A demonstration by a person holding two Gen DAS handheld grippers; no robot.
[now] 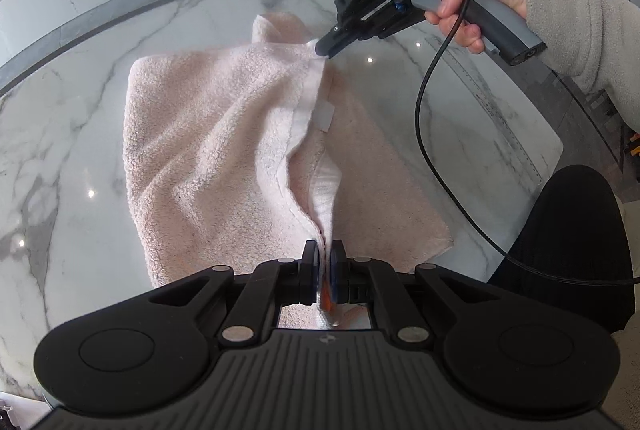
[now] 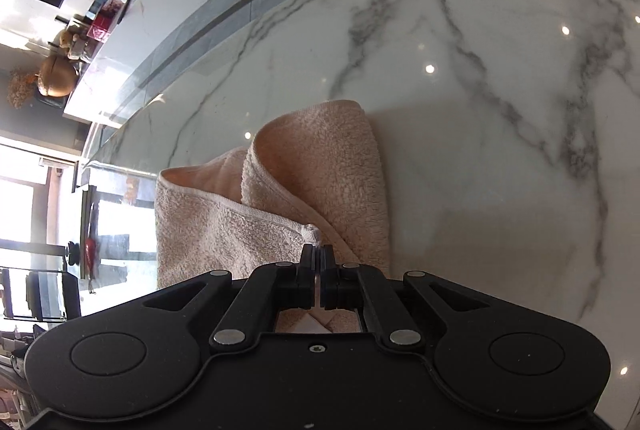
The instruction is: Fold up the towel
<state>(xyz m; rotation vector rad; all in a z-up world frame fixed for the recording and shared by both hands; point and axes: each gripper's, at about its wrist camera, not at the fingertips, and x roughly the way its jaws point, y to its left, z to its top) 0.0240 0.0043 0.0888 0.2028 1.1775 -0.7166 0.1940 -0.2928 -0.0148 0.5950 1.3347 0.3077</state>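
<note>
Pink terry towel (image 1: pixel 208 150) lies part-folded on the marble tabletop (image 1: pixel 60 150), bare surface on all sides, long axis running away from the left gripper (image 1: pixel 325 262). Left fingers clamped on its near hem; right gripper (image 1: pixel 326 48) fingers pinched on the far corner, lifted. White label (image 1: pixel 326 116) shows.

Only legible txt: white letters "DAS" on the black body of the right gripper (image 1: pixel 325 48), just above its fingers. White sticker further up same body, toward cable end: print too small to read.
</note>
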